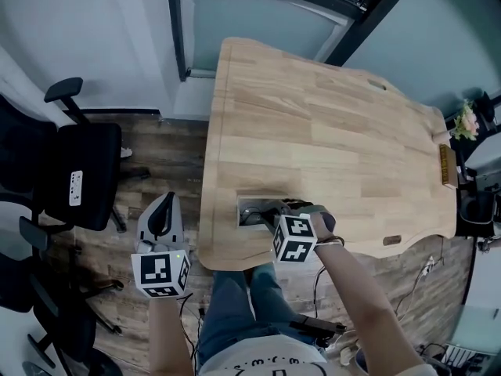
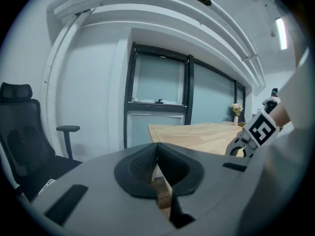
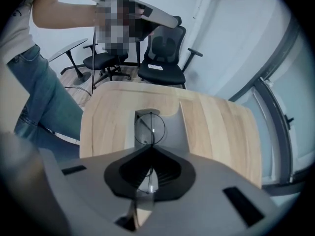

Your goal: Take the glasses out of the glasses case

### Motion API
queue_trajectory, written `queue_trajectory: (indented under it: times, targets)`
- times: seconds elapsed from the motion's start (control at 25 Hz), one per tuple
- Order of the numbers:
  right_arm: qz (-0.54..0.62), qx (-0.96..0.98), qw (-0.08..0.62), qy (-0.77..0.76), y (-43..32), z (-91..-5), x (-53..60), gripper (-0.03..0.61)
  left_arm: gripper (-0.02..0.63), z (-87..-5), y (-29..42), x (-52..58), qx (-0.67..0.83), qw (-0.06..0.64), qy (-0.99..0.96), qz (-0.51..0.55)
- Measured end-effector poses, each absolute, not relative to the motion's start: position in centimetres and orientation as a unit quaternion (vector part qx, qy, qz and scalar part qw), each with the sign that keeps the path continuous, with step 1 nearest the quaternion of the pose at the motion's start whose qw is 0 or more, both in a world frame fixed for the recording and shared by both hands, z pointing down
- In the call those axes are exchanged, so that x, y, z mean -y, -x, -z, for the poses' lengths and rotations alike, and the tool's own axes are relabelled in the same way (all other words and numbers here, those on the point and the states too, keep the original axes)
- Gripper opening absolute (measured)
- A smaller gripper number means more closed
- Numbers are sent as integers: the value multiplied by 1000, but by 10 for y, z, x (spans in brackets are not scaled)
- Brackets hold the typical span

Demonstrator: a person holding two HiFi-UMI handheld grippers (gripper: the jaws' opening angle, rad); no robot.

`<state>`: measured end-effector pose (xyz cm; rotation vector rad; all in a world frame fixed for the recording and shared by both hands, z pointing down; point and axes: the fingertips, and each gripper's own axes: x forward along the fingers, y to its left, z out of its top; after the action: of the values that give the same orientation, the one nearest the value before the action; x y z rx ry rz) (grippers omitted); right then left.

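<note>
An open grey glasses case [image 1: 249, 208] lies near the front edge of the wooden table [image 1: 329, 124]. My right gripper [image 1: 274, 213] points steeply down into it. In the right gripper view the jaws [image 3: 151, 148] are shut on the thin wire-rimmed glasses [image 3: 150, 127], and one round lens shows just beyond the tips over the case's grey lining [image 3: 173, 127]. My left gripper [image 1: 163, 206] hangs over the floor to the left of the table, away from the case. Its jaws [image 2: 157, 145] meet at the tips with nothing between them.
Black office chairs [image 1: 82, 171] stand on the wood floor at the left. A small vase of flowers [image 1: 467, 121] and dark equipment sit past the table's right edge. The person's legs in jeans [image 1: 243, 304] are right at the table's front edge.
</note>
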<state>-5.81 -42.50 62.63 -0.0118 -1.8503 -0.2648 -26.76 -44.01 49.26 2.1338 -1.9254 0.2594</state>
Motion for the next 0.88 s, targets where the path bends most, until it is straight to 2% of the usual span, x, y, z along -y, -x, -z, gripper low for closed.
queue_trajectory:
  times: [0.6, 0.88]
  targets:
    - [160, 827, 536, -63, 57, -552, 439, 18, 15, -435, 252, 434, 692, 91, -715, -49]
    - [137, 843, 511, -94, 26, -531, 438, 18, 15, -421, 233, 430, 696, 79, -712, -49]
